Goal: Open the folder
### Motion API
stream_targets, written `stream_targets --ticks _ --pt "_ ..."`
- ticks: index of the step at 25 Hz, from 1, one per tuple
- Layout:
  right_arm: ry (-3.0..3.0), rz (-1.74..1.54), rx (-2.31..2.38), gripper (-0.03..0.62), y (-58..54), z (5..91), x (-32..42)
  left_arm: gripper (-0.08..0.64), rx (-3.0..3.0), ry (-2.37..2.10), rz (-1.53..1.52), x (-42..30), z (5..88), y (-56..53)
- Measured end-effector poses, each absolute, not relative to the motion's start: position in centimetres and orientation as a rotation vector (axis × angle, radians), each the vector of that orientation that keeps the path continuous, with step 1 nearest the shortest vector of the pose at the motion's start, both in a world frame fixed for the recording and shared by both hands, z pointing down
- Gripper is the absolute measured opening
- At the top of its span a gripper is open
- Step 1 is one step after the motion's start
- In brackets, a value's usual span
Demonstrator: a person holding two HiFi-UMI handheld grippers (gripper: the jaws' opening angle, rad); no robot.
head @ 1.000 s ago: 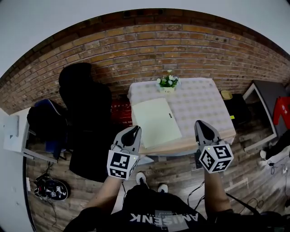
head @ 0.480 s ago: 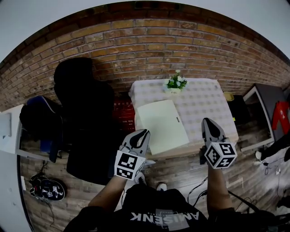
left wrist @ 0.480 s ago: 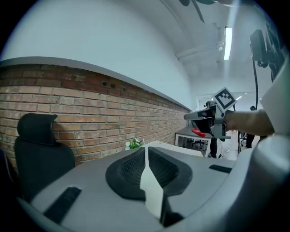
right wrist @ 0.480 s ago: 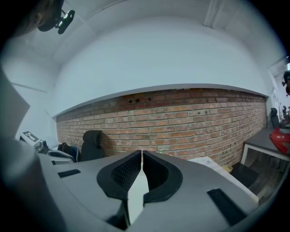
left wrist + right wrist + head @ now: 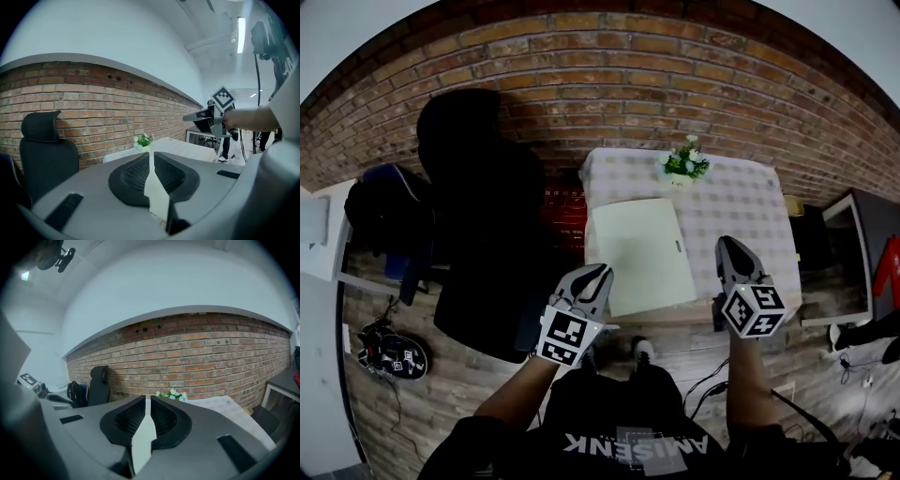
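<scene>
A closed pale green folder (image 5: 642,255) lies flat on the near left part of a table with a checked cloth (image 5: 736,211). In the head view my left gripper (image 5: 602,272) hovers at the folder's near left corner, shut with nothing held. My right gripper (image 5: 728,244) is over the table's near right edge, to the right of the folder, also shut and empty. The left gripper view shows its jaws (image 5: 151,154) together, pointing across the table, with the right gripper (image 5: 206,117) beyond. The right gripper view shows its jaws (image 5: 147,400) closed to a thin slit.
A small pot of flowers (image 5: 686,164) stands at the table's far edge by the brick wall (image 5: 609,56). A black office chair (image 5: 478,216) and a red crate (image 5: 565,214) are left of the table. A dark bag (image 5: 384,211) sits farther left, and a dark cabinet (image 5: 862,253) to the right.
Both grippers have come down and forward toward the table's near edge, and the table now sits closer in the head view. Both stay shut.
</scene>
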State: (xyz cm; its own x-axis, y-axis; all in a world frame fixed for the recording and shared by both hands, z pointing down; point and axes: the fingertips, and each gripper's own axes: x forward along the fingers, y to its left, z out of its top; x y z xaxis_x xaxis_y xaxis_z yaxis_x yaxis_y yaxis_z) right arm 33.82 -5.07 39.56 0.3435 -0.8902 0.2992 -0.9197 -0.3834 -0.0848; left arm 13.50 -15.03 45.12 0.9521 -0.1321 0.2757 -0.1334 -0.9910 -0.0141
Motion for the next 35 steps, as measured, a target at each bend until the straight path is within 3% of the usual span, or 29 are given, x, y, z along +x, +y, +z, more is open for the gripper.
stream_targets --ticks 3,5,18,30,35 --pt "-1.758 0.505 2.414 0.064 -6.2 41.4 35.5 0.048 3.082 -0.274 0.487 14.4 46.2 -14.0" --pt "-1.795 0.536 2.369 0.125 -6.9 42.5 36.8 0.062 3.068 -0.311 0.526 15.0 46.9 -13.2" --pt "-1.934 0.706 2.167 0.133 -11.0 50.1 42.5 0.159 2.958 -0.572 0.768 16.9 54.6 -10.1" --pt "-1.957 0.867 2.003 0.186 -16.1 59.0 44.5 0.25 3.018 -0.624 0.929 17.2 59.1 -8.0" --pt "-1.899 0.962 1.994 0.187 -17.2 63.0 45.6 0.25 3.029 -0.634 1.0 17.2 60.6 -7.4"
